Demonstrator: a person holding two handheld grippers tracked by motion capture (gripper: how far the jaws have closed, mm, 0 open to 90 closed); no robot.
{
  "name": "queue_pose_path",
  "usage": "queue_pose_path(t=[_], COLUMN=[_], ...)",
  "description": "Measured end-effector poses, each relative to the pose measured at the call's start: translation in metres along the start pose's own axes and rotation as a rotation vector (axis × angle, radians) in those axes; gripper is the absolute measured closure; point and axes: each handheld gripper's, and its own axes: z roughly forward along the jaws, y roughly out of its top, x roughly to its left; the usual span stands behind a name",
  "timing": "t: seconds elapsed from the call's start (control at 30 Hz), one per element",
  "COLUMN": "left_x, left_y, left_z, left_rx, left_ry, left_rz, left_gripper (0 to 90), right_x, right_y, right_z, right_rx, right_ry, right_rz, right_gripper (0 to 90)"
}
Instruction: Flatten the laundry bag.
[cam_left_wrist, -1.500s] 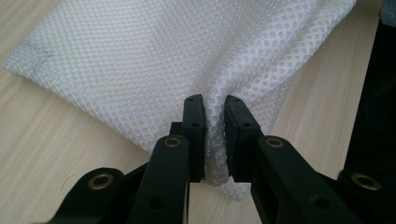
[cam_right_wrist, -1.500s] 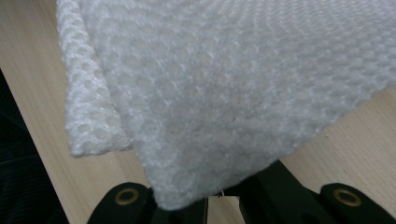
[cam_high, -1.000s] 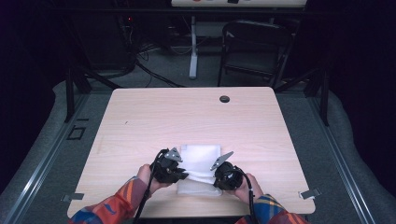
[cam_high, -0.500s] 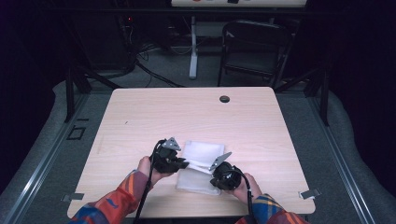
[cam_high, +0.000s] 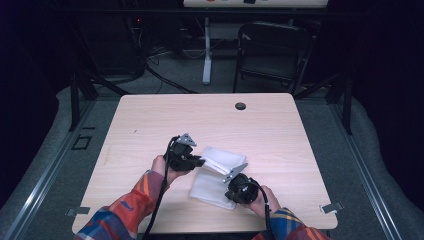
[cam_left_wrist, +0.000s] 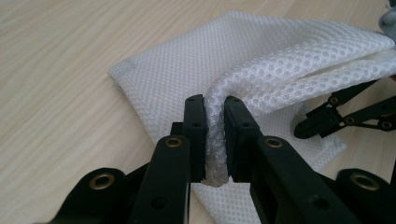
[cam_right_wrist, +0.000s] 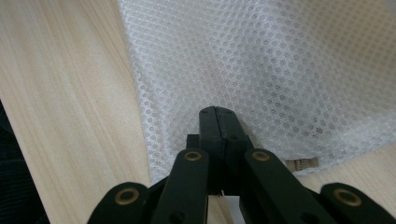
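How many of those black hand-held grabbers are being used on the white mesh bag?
2. The left gripper pinches a raised fold of the white mesh bag at its far left side. The right gripper is clamped on the bag's near right edge.

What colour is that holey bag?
The mesh bag is white, with tiny holes all over; the left gripper view shows it best.

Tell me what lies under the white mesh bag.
Under the white mesh bag lies bare wooden table. The left tongs lift a pinched fold, and another layer of mesh shows beneath it. Whether anything is inside the bag is hidden.
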Motion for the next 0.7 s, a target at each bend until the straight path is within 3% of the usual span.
queue_pose_path(t=[0.37,0.43,0.5,0.7], left_x=[0.009,0.010,0.013,0.018], left_y=[0.016,0.016,0.017,0.018], left_z=[-0.004,-0.006,-0.012,-0.021], left_rx=[-0.033,-0.041,-0.069,-0.088], left_ry=[0.056,0.061,0.081,0.120], left_rz=[-0.023,-0.029,-0.044,-0.063], left_gripper=[81.8,82.1,82.2,82.3], right_x=[0.002,0.002,0.002,0.000], right_y=[0.000,0.001,0.001,0.001], right_z=[0.000,-0.001,-0.002,-0.003], right_rx=[0.003,0.019,0.024,0.046], right_ry=[-0.010,-0.006,-0.010,-0.003], right_rz=[-0.017,-0.041,-0.058,-0.065], right_gripper=[90.0,90.0,90.0,90.0])
